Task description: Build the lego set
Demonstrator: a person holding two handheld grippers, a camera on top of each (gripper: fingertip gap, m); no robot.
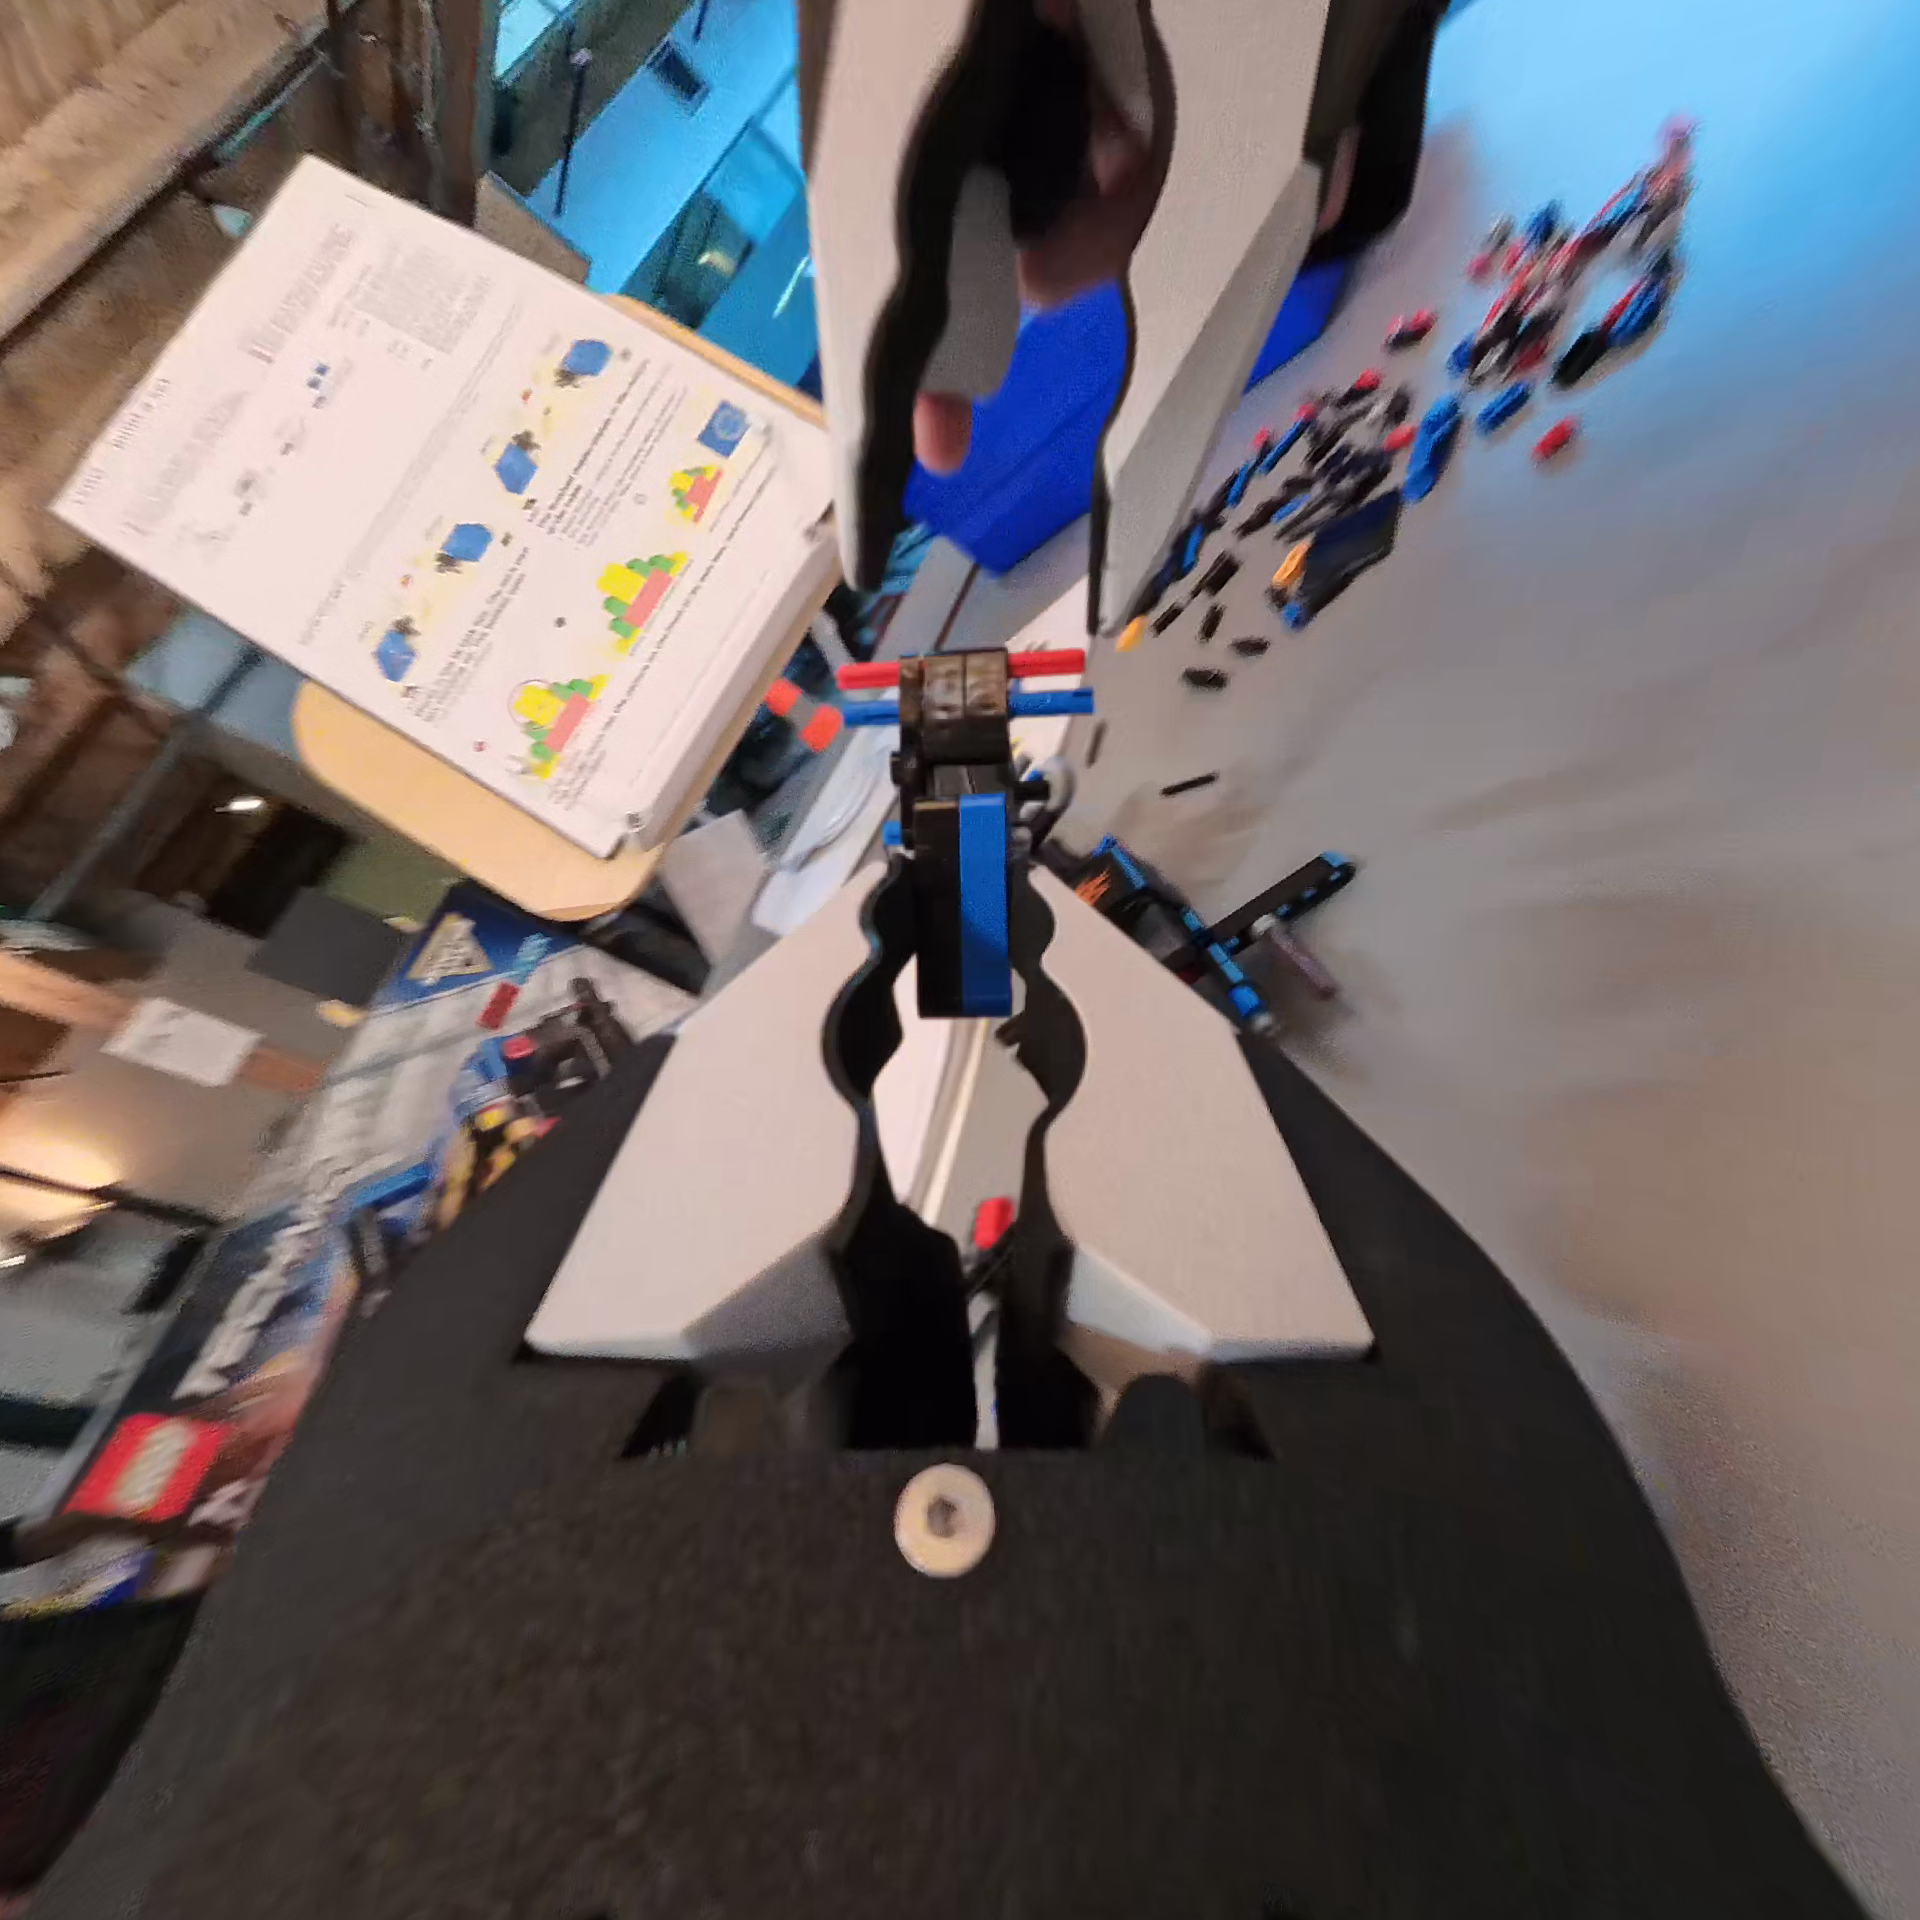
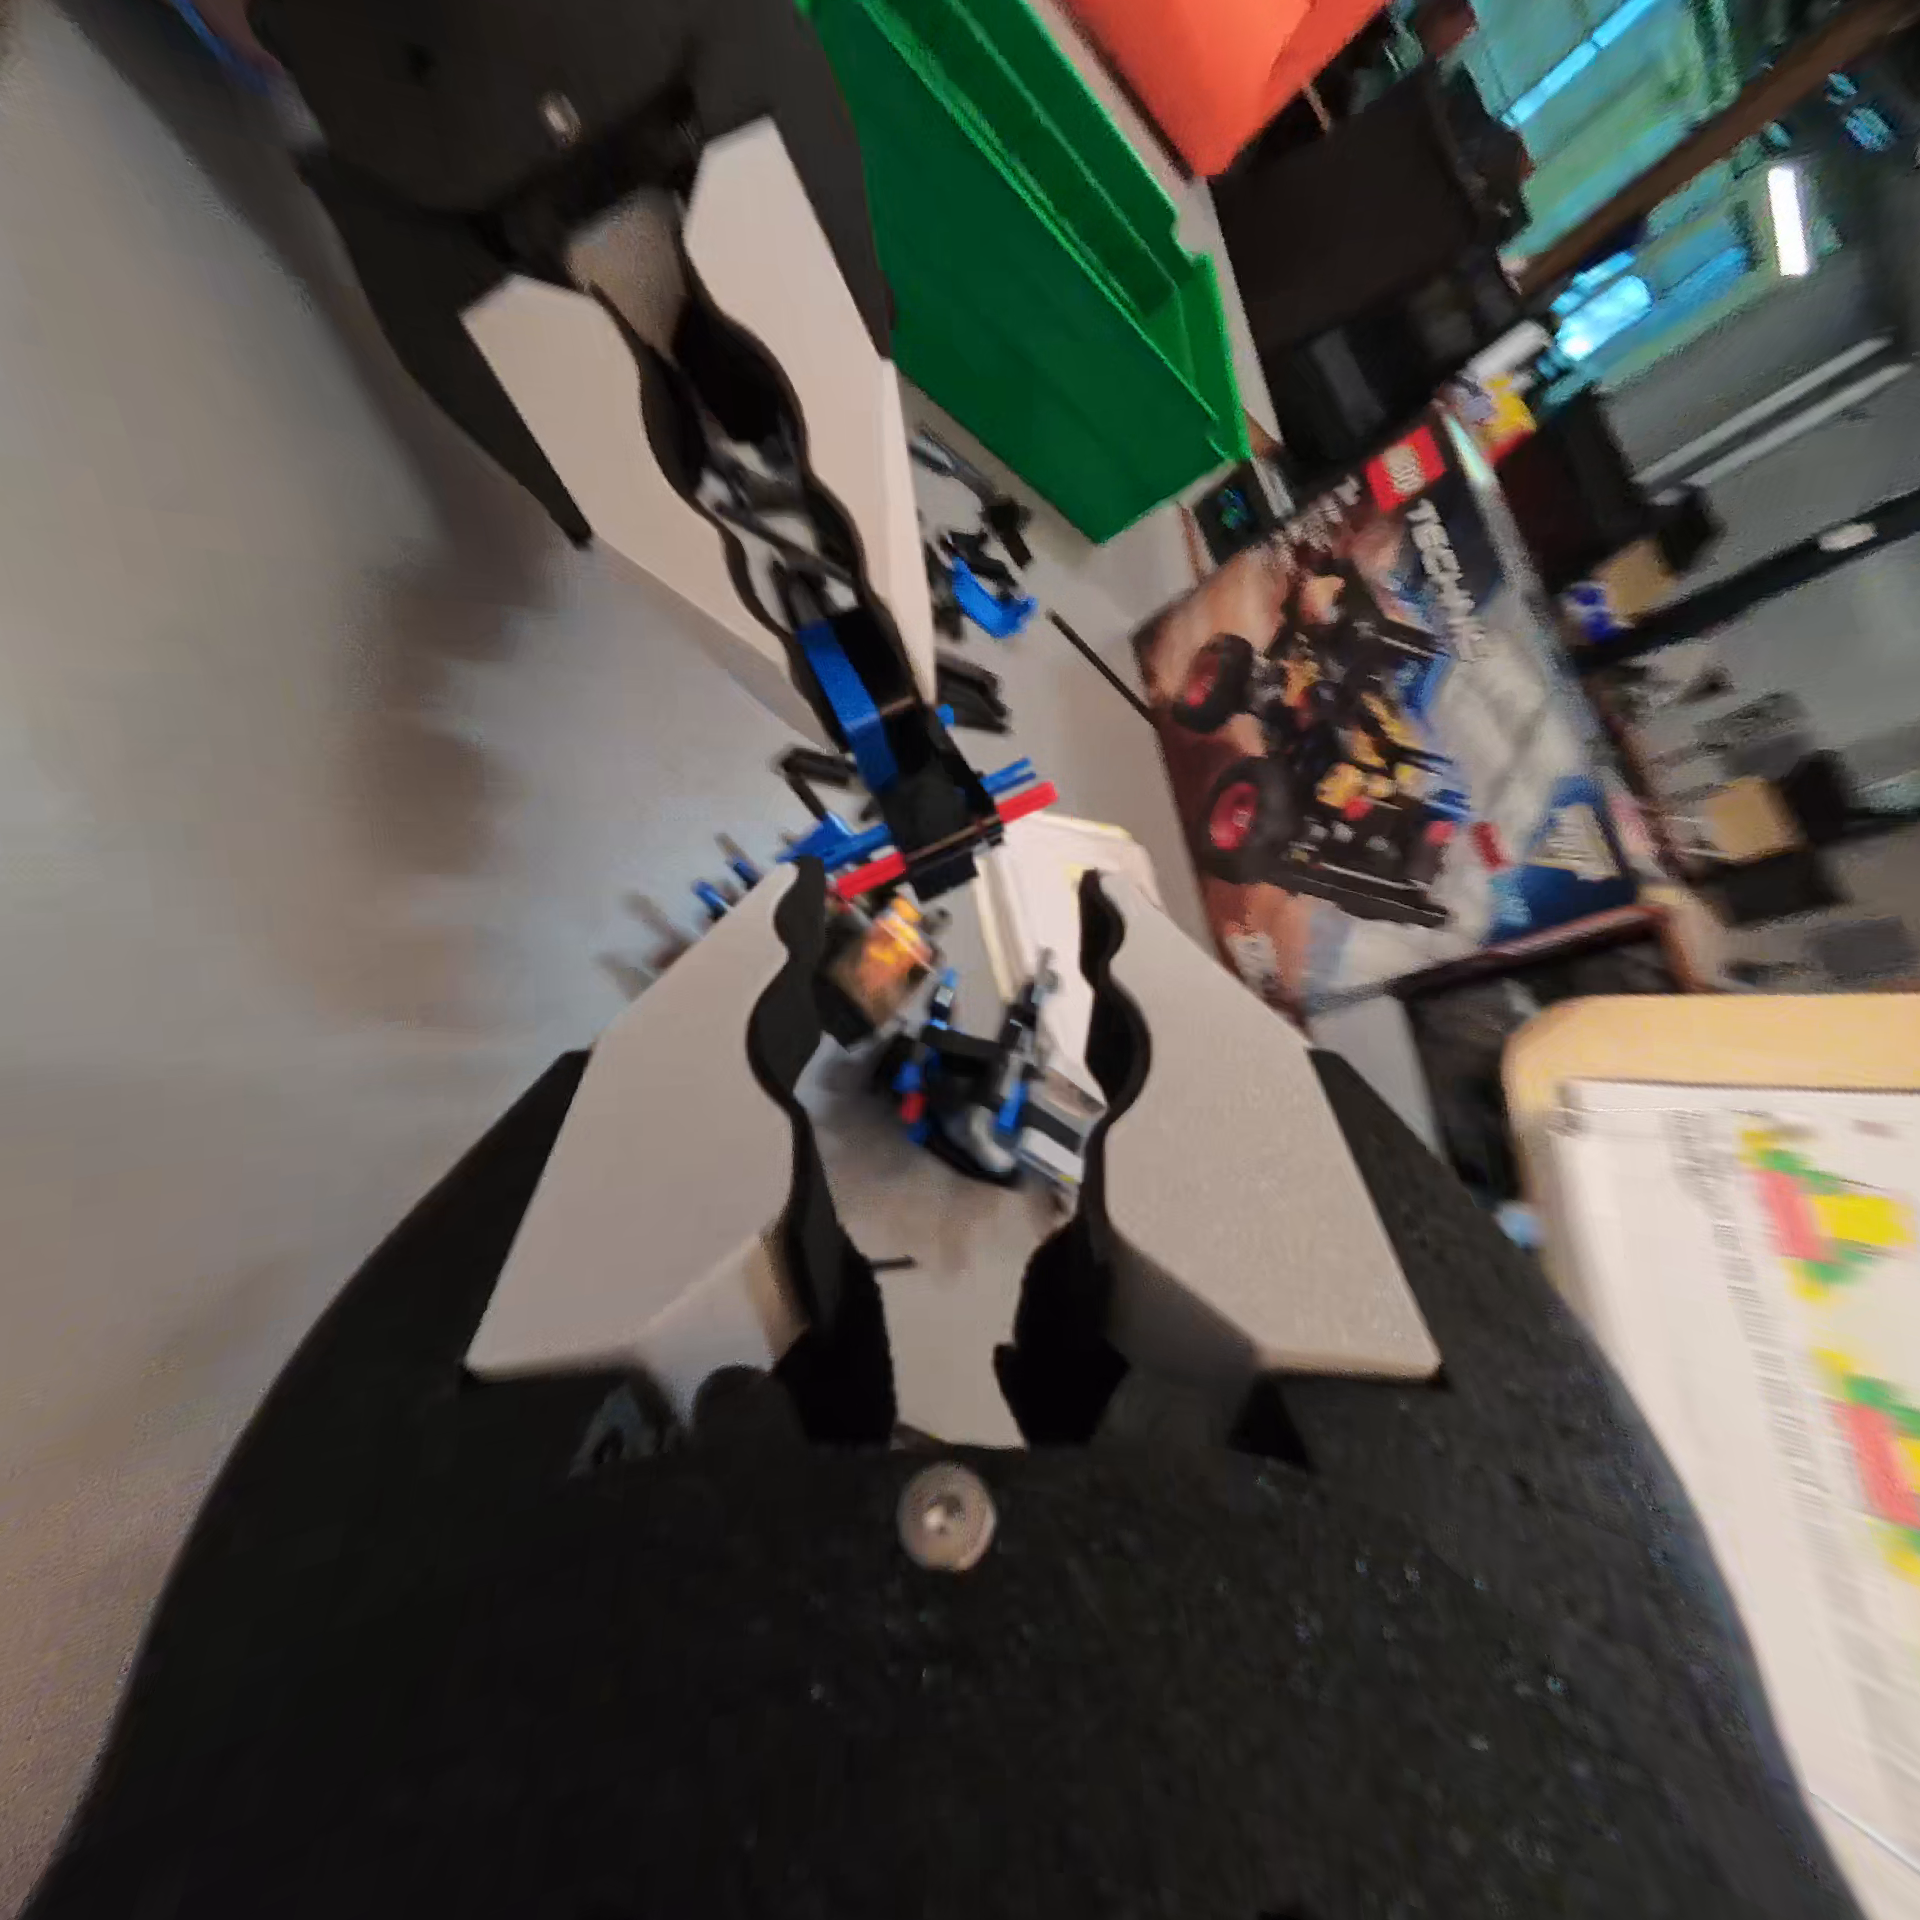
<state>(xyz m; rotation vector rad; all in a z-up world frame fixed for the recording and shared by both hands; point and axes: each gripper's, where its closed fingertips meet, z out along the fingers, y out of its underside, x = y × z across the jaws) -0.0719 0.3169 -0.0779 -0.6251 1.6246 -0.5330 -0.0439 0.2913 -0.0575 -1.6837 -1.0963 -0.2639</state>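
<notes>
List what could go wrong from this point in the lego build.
1. The left tongs pinch the black and blue sub-assembly only at its lower end, so a push from the open right tongs could lever it loose.
2. The red axle and blue axle stick out sideways near the right tongs' tips and could snag or slide out.
3. A dropped piece might get lost among the loose parts on the table.
</notes>
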